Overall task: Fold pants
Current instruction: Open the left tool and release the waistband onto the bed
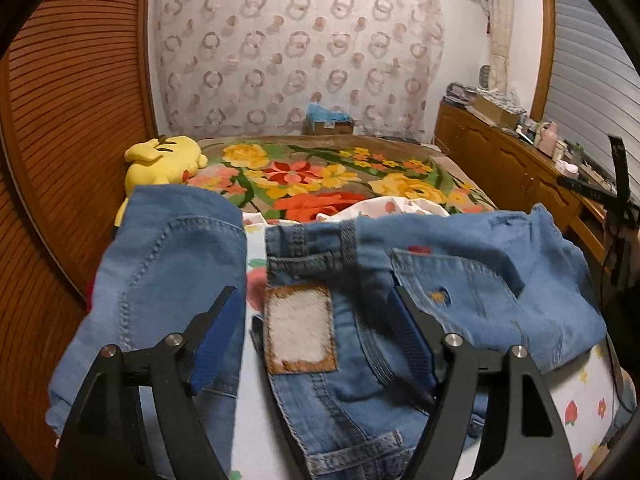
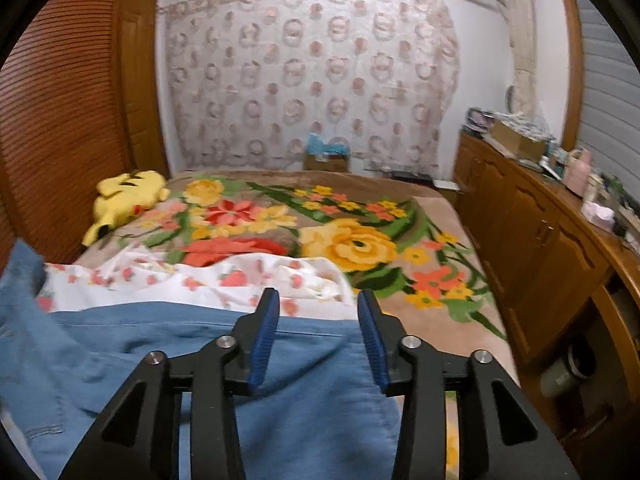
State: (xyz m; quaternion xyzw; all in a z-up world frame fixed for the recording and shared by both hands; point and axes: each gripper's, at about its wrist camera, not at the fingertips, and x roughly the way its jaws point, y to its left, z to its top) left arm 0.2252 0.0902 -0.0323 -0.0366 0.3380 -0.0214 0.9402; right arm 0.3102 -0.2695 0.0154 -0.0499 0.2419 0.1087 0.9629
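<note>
- A yellow plush toy [image 1: 164,160] lies at the far left edge of the bed, on the floral blanket [image 1: 320,176].
- The blue jeans [image 1: 320,300] lie spread across the near end of the bed on a white strawberry-print sheet [image 2: 208,276] (waistband and furry patch [image 1: 299,328] facing up).
- The left gripper [image 1: 318,312] stands wide open over the patch, holding nothing.
- The right gripper [image 2: 318,312] is partly open above plain denim, its pads clear of the cloth.
- A wooden cabinet [image 2: 532,240] runs along the right.
</note>
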